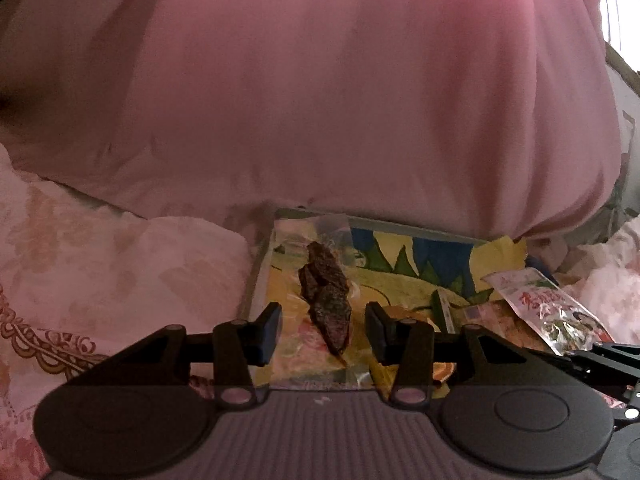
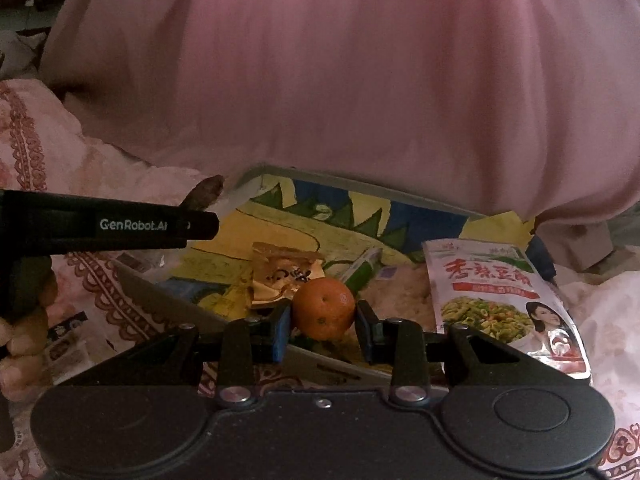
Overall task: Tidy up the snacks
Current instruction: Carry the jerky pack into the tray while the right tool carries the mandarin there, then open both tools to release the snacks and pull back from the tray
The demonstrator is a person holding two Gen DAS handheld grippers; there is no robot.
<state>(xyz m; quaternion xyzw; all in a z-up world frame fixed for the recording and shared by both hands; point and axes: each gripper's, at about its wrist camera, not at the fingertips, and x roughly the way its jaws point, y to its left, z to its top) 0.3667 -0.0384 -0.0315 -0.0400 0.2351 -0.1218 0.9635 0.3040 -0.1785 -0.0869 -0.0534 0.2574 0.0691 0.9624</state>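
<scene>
A clear packet of dark dried meat (image 1: 326, 300) lies on a colourful printed tray (image 1: 400, 264), between the fingers of my left gripper (image 1: 324, 330), which stands open around it without touching. My right gripper (image 2: 323, 322) has its jaws against both sides of a small orange (image 2: 324, 308) at the tray's near edge (image 2: 168, 300). A silver snack bag with red characters (image 2: 504, 300) lies at the tray's right; it also shows in the left wrist view (image 1: 548, 308). A small tan wrapped snack (image 2: 280, 276) and a green stick packet (image 2: 360, 268) lie behind the orange.
A large pink quilt (image 2: 360, 80) bulges over the tray's far side. Pink patterned bedding (image 1: 100, 260) surrounds the tray. The left gripper's body (image 2: 100, 228) crosses the left of the right wrist view, with the meat packet's tip (image 2: 204, 194) showing beyond it.
</scene>
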